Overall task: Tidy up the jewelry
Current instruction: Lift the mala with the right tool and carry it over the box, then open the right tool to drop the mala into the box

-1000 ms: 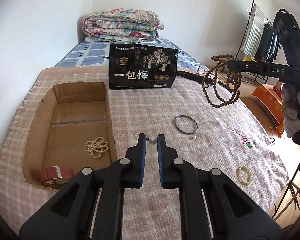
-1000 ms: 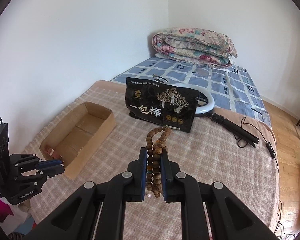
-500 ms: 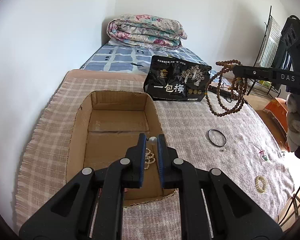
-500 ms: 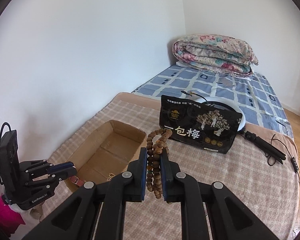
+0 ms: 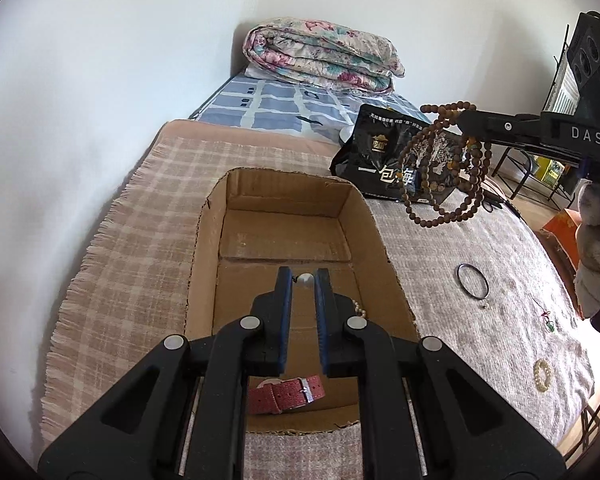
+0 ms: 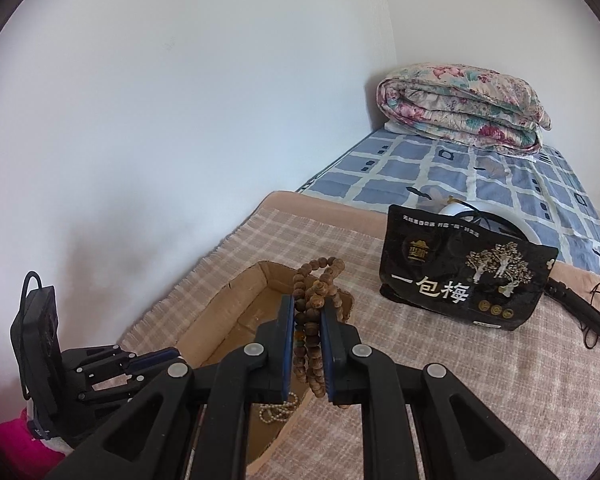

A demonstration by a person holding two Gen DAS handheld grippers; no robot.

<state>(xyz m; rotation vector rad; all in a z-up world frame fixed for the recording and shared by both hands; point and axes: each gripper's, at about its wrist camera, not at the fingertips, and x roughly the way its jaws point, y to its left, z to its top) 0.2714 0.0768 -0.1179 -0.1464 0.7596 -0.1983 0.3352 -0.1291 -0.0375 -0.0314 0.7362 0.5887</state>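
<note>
Only left wrist view shows black ring (image 5: 472,282), watch (image 5: 287,395).

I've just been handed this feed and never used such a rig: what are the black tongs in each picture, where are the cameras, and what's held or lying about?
No robot here: a person holds a hand-held gripper in each hand, and a camera on each looks along its jaws. In the left view, the left gripper pinches a small white bead above the cardboard box, which holds a red strap watch and pearl strand. In the right view, the right gripper is shut on a brown bead necklace. Lying on the checked blanket: a black snack bag, dark ring and cream bead bracelet.
</note>
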